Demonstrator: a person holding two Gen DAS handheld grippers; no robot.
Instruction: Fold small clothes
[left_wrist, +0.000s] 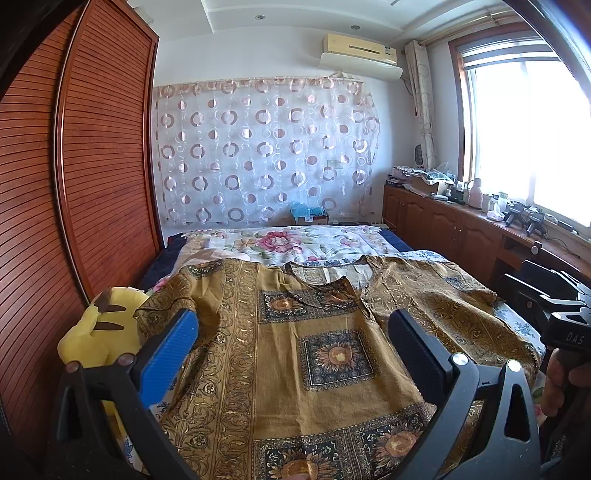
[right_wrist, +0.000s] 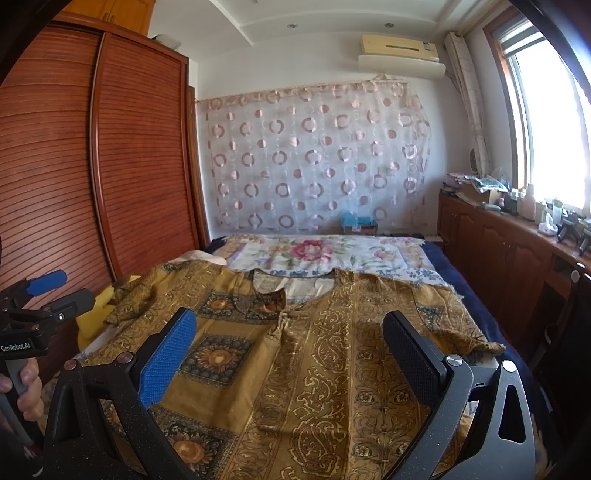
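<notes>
An ochre shirt (left_wrist: 314, 369) with sunflower squares and scroll borders lies spread flat on the bed, neckline (left_wrist: 325, 275) at the far end. Its left sleeve (left_wrist: 173, 295) is rumpled beside a plush toy. The right sleeve (right_wrist: 454, 325) reaches toward the bed's right edge. My left gripper (left_wrist: 294, 319) hovers open over the shirt's left half, nothing between its blue and black pads. My right gripper (right_wrist: 290, 319) hovers open over the middle and right half, also holding nothing. A hand (right_wrist: 26, 384) grips the left tool's handle, and another hand (left_wrist: 554, 384) grips the right tool's.
A yellow plush toy (left_wrist: 99, 332) sits at the bed's left edge against the slatted wooden wardrobe (left_wrist: 92, 166). A floral sheet (left_wrist: 280, 240) covers the far bed. Low wooden cabinets (right_wrist: 498, 240) with clutter on top run under the window on the right.
</notes>
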